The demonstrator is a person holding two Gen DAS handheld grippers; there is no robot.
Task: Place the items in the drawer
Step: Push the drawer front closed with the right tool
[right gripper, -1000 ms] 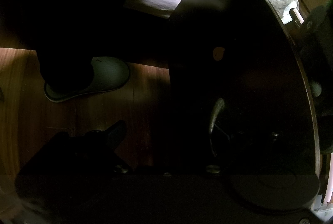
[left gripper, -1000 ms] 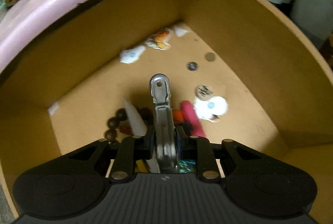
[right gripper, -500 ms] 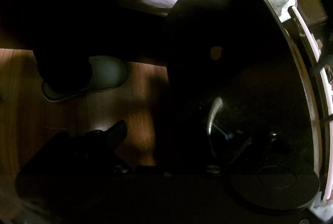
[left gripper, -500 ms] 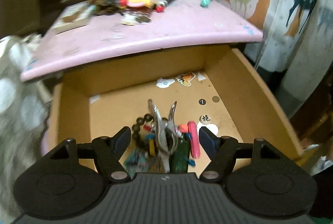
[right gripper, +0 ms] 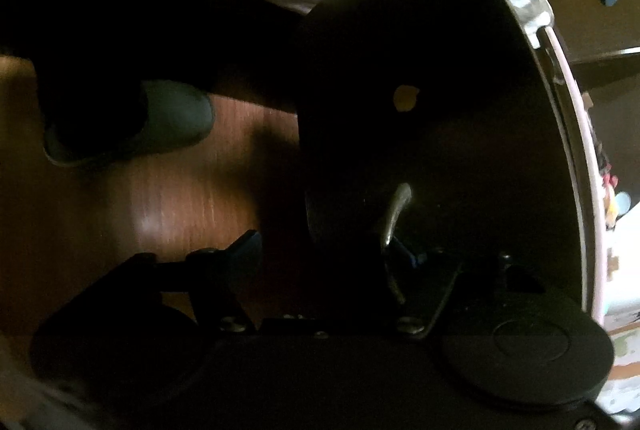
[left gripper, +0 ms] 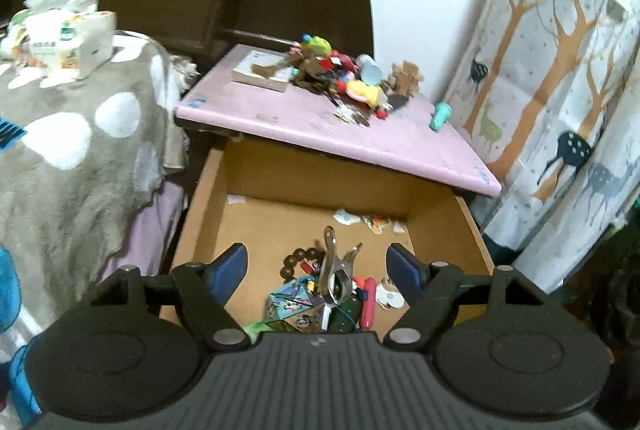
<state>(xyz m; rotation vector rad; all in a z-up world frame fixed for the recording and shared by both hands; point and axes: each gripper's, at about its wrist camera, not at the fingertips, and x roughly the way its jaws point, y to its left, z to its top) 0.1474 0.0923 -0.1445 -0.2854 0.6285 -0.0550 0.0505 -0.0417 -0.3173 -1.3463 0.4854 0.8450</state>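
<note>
Two claws: left claw (left gripper: pixel 318 266) spread above the drawer (left gripper: pixel 280 206), right claw (right gripper: pixel 324 254) on the handle (right gripper: pixel 394 214), grip unclear.

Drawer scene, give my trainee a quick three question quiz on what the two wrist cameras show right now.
1. True or false: the left gripper is open and holds nothing.
2. Where does the metal clip lie? A) on the pink top B) in the drawer C) on the blanket
3. Fill in: the teal toy stands on the pink ___.

Key:
1. True; it is above the drawer.
2. B, beside the beads.
3. top.
</note>
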